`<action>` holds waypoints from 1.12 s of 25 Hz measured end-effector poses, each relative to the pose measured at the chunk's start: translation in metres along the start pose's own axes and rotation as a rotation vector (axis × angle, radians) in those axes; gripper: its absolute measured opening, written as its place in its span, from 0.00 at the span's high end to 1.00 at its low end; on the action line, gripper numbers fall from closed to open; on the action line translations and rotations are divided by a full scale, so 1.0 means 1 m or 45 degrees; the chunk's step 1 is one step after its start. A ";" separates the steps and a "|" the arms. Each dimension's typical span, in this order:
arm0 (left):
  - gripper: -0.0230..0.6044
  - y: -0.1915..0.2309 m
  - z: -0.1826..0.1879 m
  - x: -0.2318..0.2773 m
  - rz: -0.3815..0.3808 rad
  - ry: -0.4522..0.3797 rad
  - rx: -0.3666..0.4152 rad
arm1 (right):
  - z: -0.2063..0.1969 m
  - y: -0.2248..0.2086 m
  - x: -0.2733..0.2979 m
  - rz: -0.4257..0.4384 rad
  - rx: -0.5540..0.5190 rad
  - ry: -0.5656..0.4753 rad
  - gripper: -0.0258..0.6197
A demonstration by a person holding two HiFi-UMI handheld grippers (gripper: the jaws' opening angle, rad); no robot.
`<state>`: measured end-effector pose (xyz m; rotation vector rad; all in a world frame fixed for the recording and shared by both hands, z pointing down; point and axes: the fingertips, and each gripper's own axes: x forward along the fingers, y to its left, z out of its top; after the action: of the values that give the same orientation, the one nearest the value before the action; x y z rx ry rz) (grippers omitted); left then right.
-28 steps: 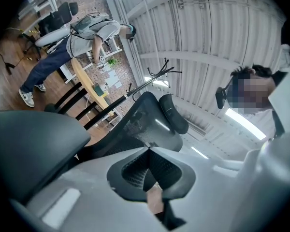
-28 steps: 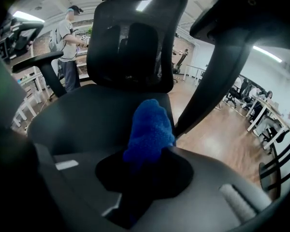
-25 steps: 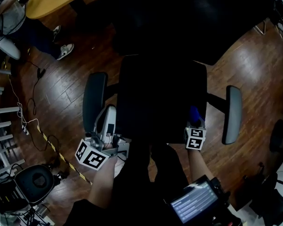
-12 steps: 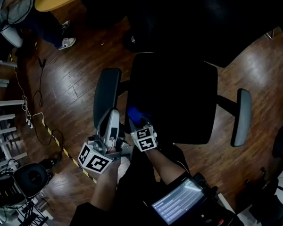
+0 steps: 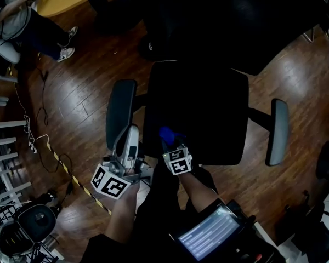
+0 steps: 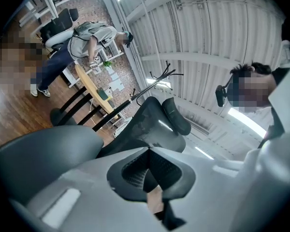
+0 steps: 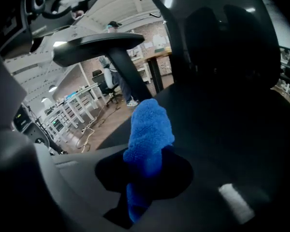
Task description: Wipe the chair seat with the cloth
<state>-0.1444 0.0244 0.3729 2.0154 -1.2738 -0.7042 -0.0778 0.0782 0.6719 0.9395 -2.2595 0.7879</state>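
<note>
Right forearm reaches forward from the torso, with the right claw [image 5: 170, 142] low at the near edge of the chair seat [image 5: 208, 103], toward its left side, marker cube facing up. It's clamped on the blue cloth [image 5: 166, 133], which sticks out past the tips over the seat; can't tell from above if it touches. Left forearm is tucked closer in. The left claw [image 5: 129, 137] is off the seat, pointing along the armrest [image 5: 122, 108] on that side, just beside it. Right gripper view adds the pinch detail: cloth [image 7: 149, 129] bunched upright between the jaws, dark seat [image 7: 222, 129] right behind it, armrest [image 7: 94, 45] overhead. Left gripper view shows the left claw [image 6: 149, 151] with jaws closed tip to tip, nothing in them. The grey armrest [image 6: 38, 149] fills the lower left and the chair backrest [image 6: 152, 122] sits beyond the tips. In the background a bystander [image 6: 84, 40] bends over a wooden bench [image 6: 94, 88]. Head view only: second armrest [image 5: 278, 131] on the far side, wood floor [image 5: 82, 97], lit screen [image 5: 208, 237] near the person's torso.
</note>
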 end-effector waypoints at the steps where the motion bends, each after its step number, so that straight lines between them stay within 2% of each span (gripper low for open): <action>1: 0.97 -0.001 -0.002 0.003 -0.006 0.007 0.005 | -0.008 -0.018 -0.009 -0.038 0.017 0.014 0.86; 4: 0.98 -0.002 -0.007 0.009 -0.019 0.019 0.005 | -0.035 -0.080 -0.050 -0.171 0.048 0.050 0.86; 8: 0.98 0.003 -0.010 0.016 -0.033 0.045 0.003 | -0.069 -0.160 -0.119 -0.389 0.160 0.071 0.86; 13: 0.98 -0.003 -0.020 0.023 -0.039 0.063 0.013 | -0.093 -0.223 -0.191 -0.574 0.201 0.062 0.86; 20: 0.98 -0.009 -0.033 0.034 -0.049 0.090 0.020 | -0.093 -0.243 -0.204 -0.645 0.255 0.025 0.86; 24: 0.98 -0.006 -0.036 0.034 -0.035 0.084 0.014 | -0.089 -0.247 -0.207 -0.673 0.267 0.051 0.86; 26: 0.98 -0.003 -0.035 0.033 -0.028 0.075 0.007 | -0.070 -0.246 -0.199 -0.679 0.253 0.028 0.86; 28: 0.98 0.000 -0.032 0.031 -0.023 0.066 0.002 | -0.034 -0.243 -0.172 -0.624 0.238 -0.040 0.86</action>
<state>-0.1093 0.0034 0.3900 2.0358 -1.2276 -0.6555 0.2171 0.0336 0.6497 1.5241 -1.8782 0.7664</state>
